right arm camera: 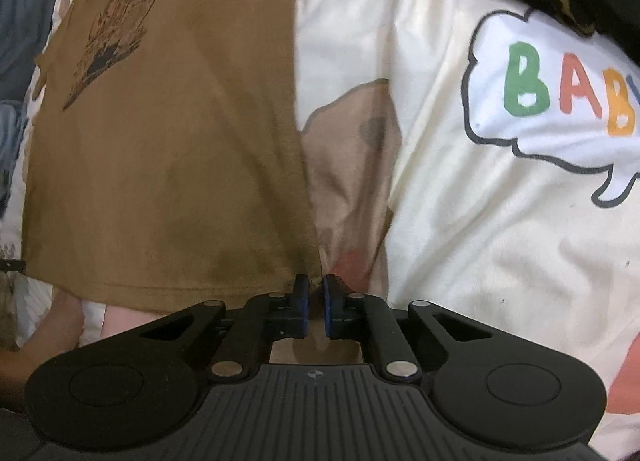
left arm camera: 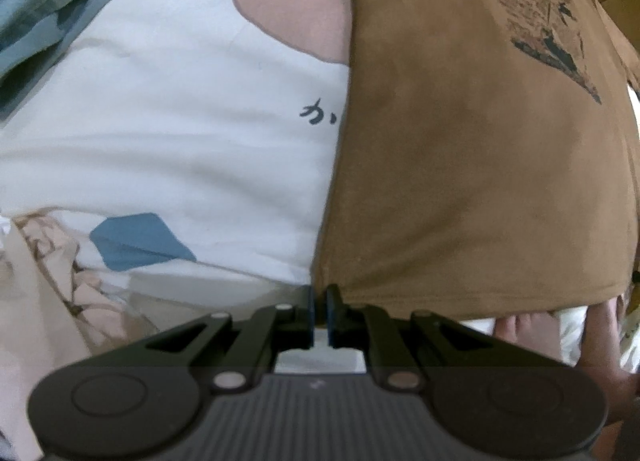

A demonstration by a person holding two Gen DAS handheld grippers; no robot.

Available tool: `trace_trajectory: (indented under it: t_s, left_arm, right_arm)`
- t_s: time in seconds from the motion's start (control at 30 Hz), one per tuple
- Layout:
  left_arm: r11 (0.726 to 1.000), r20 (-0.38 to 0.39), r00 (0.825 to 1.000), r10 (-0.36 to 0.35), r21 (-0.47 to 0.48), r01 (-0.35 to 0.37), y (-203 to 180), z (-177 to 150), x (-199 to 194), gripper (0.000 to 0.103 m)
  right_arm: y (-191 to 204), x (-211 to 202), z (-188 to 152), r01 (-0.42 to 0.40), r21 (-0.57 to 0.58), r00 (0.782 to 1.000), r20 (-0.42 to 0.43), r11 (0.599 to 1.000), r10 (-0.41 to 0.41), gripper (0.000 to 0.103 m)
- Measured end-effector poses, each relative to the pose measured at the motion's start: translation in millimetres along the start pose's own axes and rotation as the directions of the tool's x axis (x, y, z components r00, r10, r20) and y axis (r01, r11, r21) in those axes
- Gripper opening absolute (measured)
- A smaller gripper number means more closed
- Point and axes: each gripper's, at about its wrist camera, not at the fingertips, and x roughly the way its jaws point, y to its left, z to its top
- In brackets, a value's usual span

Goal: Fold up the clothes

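I read the brown T-shirt [left arm camera: 460,161] as light, limp cotton lying flat on the printed bedsheet [left arm camera: 180,141]; the hem corners are the best holds, and the left claw [left arm camera: 319,315] and right claw [right arm camera: 314,309] are each pinched shut on one. The left wrist view alone shows blue denim [left arm camera: 36,13] beyond the shirt; the right wrist view alone shows the sheet's "BABY" bubble [right arm camera: 560,109].

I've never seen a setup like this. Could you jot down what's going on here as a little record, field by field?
Garment: brown T-shirt with a printed graphic, lying flat
Surface: cream cartoon-print bedsheet
Left gripper: shut on the T-shirt's near hem corner
Right gripper: shut on the opposite near hem corner
Nearby: blue denim clothing at the far edge
Stage: both bottom corners pinched, fold not yet made
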Motion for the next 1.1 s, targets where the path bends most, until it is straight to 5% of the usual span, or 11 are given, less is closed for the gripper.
trace_trajectory:
  t_s: [0.5,0.7,1.1]
  left_arm:
    - [1.000,-0.053,0.998,0.013,0.028,-0.011,11,6,6,0.005]
    - [1.000,-0.062,0.998,0.024,0.004,-0.024,10,7,17,0.008]
    - [0.998,0.040,0.998,0.051,-0.035,-0.049,12,24,-39,0.030]
  right_arm:
    - [4,10,11,0.064,0.058,0.993,-0.107,0.996,-0.057,0.004]
    - [3,10,16,0.076,0.098,0.990,-0.122,0.992,-0.064,0.012]
    - [4,-61,30,0.016,0.155,0.998,0.061,0.988,-0.026,0.033]
